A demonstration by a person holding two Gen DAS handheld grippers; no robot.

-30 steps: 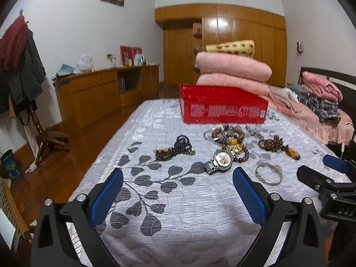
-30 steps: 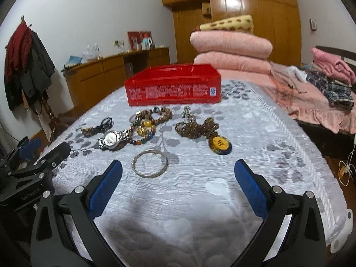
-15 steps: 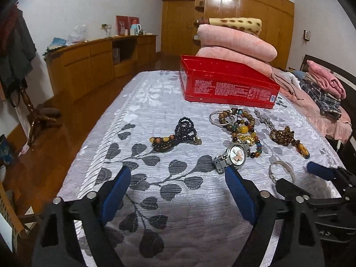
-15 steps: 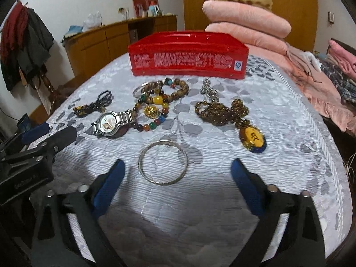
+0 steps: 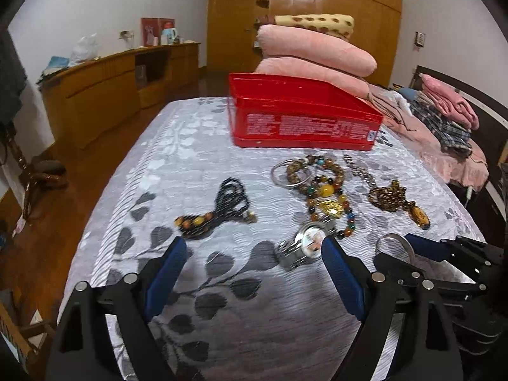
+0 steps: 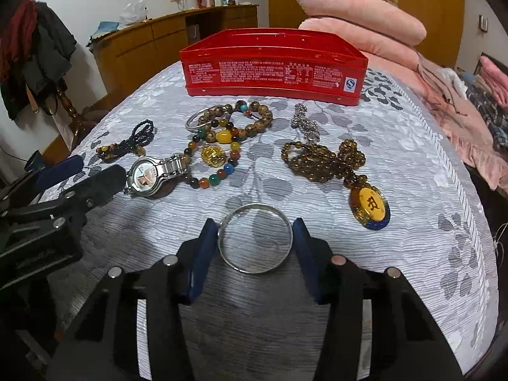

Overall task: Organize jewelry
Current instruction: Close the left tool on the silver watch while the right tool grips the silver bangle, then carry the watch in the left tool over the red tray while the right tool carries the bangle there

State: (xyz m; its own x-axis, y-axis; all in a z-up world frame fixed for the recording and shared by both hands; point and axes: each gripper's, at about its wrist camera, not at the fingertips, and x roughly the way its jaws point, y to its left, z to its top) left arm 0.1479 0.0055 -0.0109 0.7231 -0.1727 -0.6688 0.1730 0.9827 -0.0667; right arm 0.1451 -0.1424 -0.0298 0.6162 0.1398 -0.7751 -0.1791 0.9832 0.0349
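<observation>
Jewelry lies on a grey leaf-patterned bedspread in front of a red tin box [image 6: 273, 63] [image 5: 301, 120]. My right gripper [image 6: 254, 238] has its blue pads against both sides of a silver bangle [image 6: 241, 265] lying on the cloth. Beyond it are a silver watch [image 6: 152, 176], coloured bead bracelets [image 6: 219, 149], a brown bead necklace with a yellow pendant [image 6: 370, 206] and a black bead strand [image 6: 127, 146]. My left gripper [image 5: 250, 260] is open and empty, low over the cloth, the watch [image 5: 304, 244] by its right finger.
Stacked pink pillows [image 6: 358, 22] sit behind the box. A wooden sideboard [image 5: 104, 95] stands along the left wall across a wooden floor. Folded clothes [image 5: 444, 108] lie on a bed at the right. The bedspread's edge drops off on the left.
My right gripper has dropped forward and closed from wide open onto the silver bangle. My left gripper has moved forward and lower toward the watch, still open.
</observation>
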